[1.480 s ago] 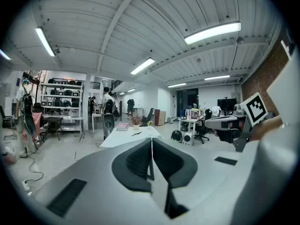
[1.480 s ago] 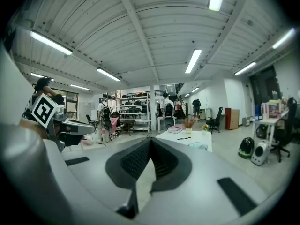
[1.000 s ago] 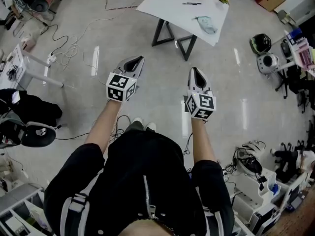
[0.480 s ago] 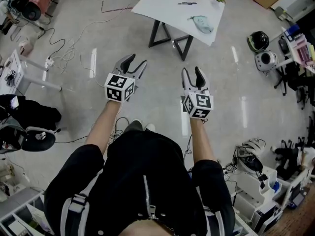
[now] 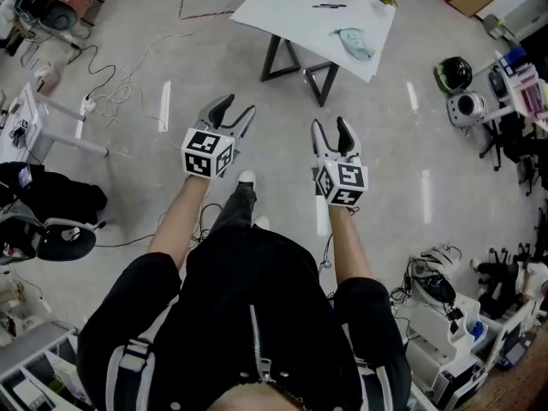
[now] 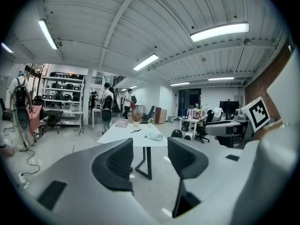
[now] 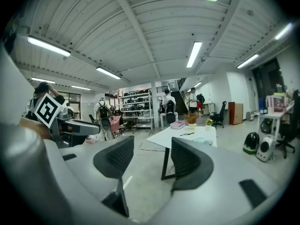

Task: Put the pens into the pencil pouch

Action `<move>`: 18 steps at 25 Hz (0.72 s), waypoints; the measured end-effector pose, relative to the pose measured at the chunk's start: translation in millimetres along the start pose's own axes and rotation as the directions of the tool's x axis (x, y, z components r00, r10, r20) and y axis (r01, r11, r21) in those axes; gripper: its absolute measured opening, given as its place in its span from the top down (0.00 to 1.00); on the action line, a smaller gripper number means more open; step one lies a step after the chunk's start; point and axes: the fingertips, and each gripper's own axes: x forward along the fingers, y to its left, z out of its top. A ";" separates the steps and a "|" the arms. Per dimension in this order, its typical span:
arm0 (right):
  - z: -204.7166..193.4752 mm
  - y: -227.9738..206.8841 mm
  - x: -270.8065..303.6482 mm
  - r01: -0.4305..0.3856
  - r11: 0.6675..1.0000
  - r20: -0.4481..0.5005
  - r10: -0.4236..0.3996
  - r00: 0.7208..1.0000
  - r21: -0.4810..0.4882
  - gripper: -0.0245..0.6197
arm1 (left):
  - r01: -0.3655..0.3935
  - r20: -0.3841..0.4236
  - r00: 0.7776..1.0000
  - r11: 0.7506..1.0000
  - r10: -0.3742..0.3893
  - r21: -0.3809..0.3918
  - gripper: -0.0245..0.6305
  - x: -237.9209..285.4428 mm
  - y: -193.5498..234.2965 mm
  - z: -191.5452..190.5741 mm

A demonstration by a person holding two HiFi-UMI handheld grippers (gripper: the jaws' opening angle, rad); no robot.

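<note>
My left claw and right claw have just been opening, jaws apart with nothing between them, well short of the table. On the table lie a pen and the pouch.

Open-plan lab or workshop: stocked shelving, loose floor cables, ceiling strip lights.

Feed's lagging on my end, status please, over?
Left gripper and right gripper: jaws just opened, nothing between. Pen and pouch untouched on white table ahead. Only floor between; cables lie off left.
</note>
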 end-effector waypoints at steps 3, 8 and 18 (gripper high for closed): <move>1.5 -6.3 10.3 0.002 1.000 -0.002 -0.002 1.000 0.001 0.58 | 0.002 0.000 1.000 1.000 -0.002 -0.005 0.61 11.9 4.5 0.4; 3.3 -19.3 32.5 0.016 1.000 -0.005 -0.016 1.000 0.005 0.58 | 0.021 -0.005 1.000 1.000 -0.021 -0.009 0.61 38.7 13.6 0.7; 10.5 -52.9 127.4 0.043 0.999 -0.041 -0.042 0.998 0.014 0.58 | 0.061 -0.014 0.998 0.998 -0.061 0.004 0.61 134.1 67.3 12.6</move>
